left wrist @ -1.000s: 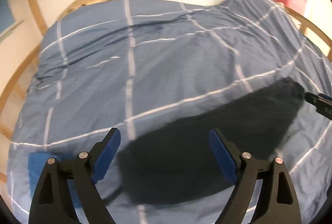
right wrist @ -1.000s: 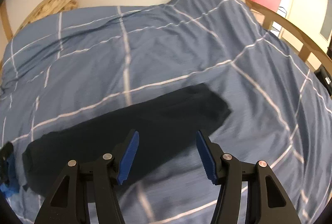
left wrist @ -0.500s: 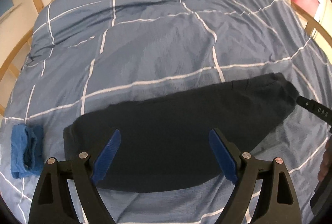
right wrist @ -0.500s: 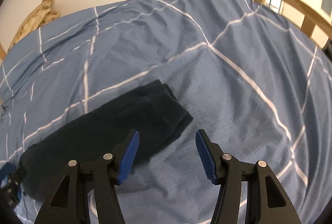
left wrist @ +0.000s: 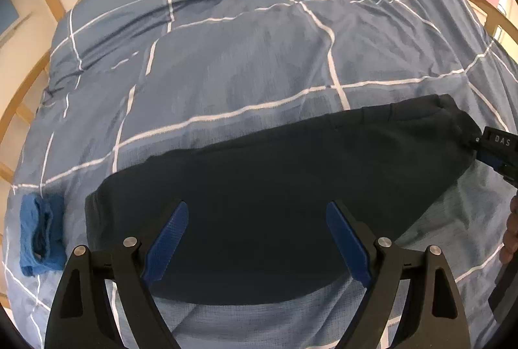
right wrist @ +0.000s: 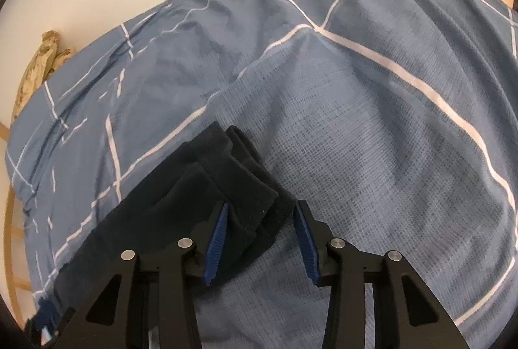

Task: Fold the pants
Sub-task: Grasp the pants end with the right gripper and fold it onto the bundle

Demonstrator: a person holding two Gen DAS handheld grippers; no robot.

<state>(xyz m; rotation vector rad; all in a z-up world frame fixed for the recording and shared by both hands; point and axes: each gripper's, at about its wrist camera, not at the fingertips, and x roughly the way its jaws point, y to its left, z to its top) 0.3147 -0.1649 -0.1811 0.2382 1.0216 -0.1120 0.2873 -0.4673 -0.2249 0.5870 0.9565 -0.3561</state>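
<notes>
A small rumpled bright-blue cloth (left wrist: 40, 235) is lying at the far left of the blue quilted bedspread crossed by white lines (left wrist: 259, 64), well apart from the work. Beside it, the dark navy pants (left wrist: 275, 187), already doubled into one long band, are stretching left to right across the bed, their long axis running from one gripper to the other. The left gripper (left wrist: 255, 239) is hovering over the wider left portion, its fingers standing wide apart with nothing pressed between them. At the narrow right end, the right gripper (right wrist: 262, 232) is closing, the cuffed hem lying between its fingers, though the pads are not visibly pinching it yet. The right hand is the nearer to a grasp.
</notes>
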